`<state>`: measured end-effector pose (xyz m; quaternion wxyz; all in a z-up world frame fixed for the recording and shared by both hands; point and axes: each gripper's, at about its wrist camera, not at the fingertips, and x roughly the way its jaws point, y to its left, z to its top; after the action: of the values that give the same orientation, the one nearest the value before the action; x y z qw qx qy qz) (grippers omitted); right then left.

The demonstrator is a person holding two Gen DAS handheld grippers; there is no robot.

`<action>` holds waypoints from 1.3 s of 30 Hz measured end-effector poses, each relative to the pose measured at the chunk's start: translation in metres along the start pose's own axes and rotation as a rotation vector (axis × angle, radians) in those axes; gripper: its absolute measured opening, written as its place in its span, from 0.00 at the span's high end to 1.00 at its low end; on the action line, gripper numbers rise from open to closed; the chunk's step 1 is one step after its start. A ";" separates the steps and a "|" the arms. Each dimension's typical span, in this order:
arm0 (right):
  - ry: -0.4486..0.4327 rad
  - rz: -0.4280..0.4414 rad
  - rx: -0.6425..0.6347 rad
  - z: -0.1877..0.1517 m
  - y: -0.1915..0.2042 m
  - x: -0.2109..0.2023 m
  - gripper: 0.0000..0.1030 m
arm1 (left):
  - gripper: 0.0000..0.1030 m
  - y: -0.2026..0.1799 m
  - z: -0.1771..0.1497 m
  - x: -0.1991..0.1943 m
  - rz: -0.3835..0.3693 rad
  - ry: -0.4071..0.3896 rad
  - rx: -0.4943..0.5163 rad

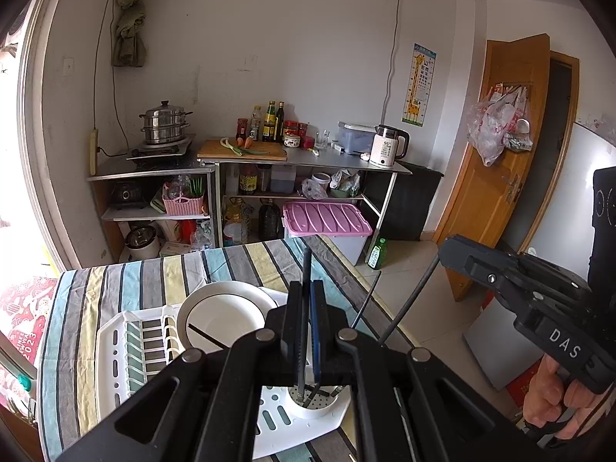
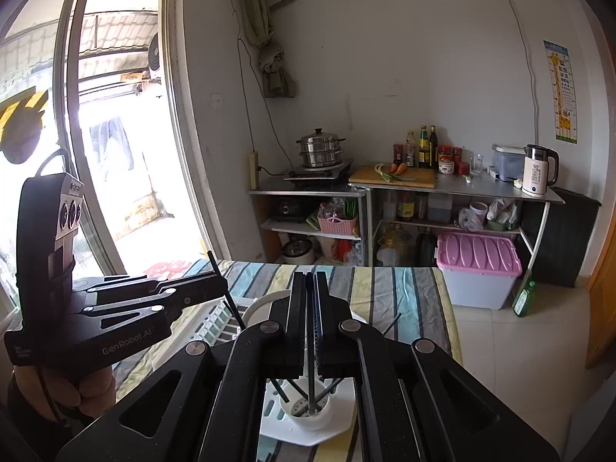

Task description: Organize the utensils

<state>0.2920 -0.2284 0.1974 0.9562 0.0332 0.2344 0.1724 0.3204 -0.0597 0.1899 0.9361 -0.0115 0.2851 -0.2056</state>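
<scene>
A white dish rack sits on the striped tablecloth, with a white plate in it and a round white utensil cup at its near corner. My left gripper is shut on a black chopstick whose lower tip reaches into the cup. My right gripper is shut on another black chopstick standing in the cup. Further black chopsticks lean in the cup. The right gripper also shows in the left wrist view, and the left gripper in the right wrist view.
The table with striped cloth ends at the right, with tiled floor beyond. A metal kitchen shelf with pots, bottles and a kettle stands by the far wall. A pink-lidded box and green bottle sit on the floor.
</scene>
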 end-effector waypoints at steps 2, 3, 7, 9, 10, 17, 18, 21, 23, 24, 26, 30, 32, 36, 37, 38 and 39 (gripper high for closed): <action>0.014 -0.004 0.006 -0.003 -0.004 0.007 0.97 | 0.96 0.003 -0.002 0.006 0.001 0.010 -0.007; 0.021 -0.006 0.010 -0.005 -0.006 0.010 0.97 | 0.96 0.005 -0.004 0.009 0.001 0.016 -0.010; 0.055 -0.013 0.025 -0.014 -0.016 0.025 0.97 | 0.96 0.010 -0.012 0.021 0.006 0.043 -0.024; 0.069 -0.018 0.035 -0.019 -0.022 0.030 0.97 | 0.96 0.014 -0.017 0.026 0.012 0.055 -0.031; 0.076 -0.021 0.041 -0.021 -0.024 0.032 0.97 | 0.96 0.016 -0.019 0.027 0.012 0.061 -0.038; 0.101 -0.048 0.081 -0.029 -0.044 0.040 0.97 | 0.96 0.032 -0.033 0.036 0.040 0.091 -0.073; 0.102 -0.053 0.084 -0.029 -0.047 0.040 0.97 | 0.96 0.033 -0.035 0.035 0.045 0.090 -0.077; 0.111 -0.062 0.097 -0.031 -0.053 0.041 0.97 | 0.95 0.041 -0.037 0.035 0.053 0.093 -0.093; 0.117 -0.061 0.110 -0.032 -0.058 0.041 0.96 | 0.95 0.044 -0.038 0.035 0.064 0.095 -0.094; 0.121 -0.062 0.116 -0.032 -0.060 0.040 0.96 | 0.95 0.046 -0.039 0.034 0.066 0.094 -0.096; 0.132 -0.061 0.120 -0.033 -0.063 0.041 0.95 | 0.95 0.047 -0.041 0.033 0.073 0.091 -0.096; 0.135 -0.060 0.105 -0.036 -0.061 0.038 0.81 | 0.94 0.048 -0.043 0.030 0.090 0.082 -0.087; 0.133 -0.053 0.104 -0.037 -0.061 0.035 0.79 | 0.94 0.048 -0.045 0.028 0.092 0.076 -0.079; 0.125 -0.056 0.105 -0.040 -0.061 0.028 0.79 | 0.94 0.045 -0.050 0.020 0.109 0.059 -0.064; 0.123 -0.057 0.105 -0.041 -0.061 0.025 0.79 | 0.93 0.044 -0.052 0.017 0.106 0.056 -0.063; 0.122 -0.059 0.104 -0.043 -0.060 0.023 0.79 | 0.90 0.044 -0.053 0.015 0.109 0.052 -0.061; 0.122 -0.062 0.104 -0.044 -0.060 0.020 0.79 | 0.89 0.043 -0.054 0.012 0.114 0.045 -0.057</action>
<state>0.3071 -0.2784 0.1408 0.9420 0.0648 0.3017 0.1319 0.3167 -0.0197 0.1319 0.9390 -0.0175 0.3120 -0.1437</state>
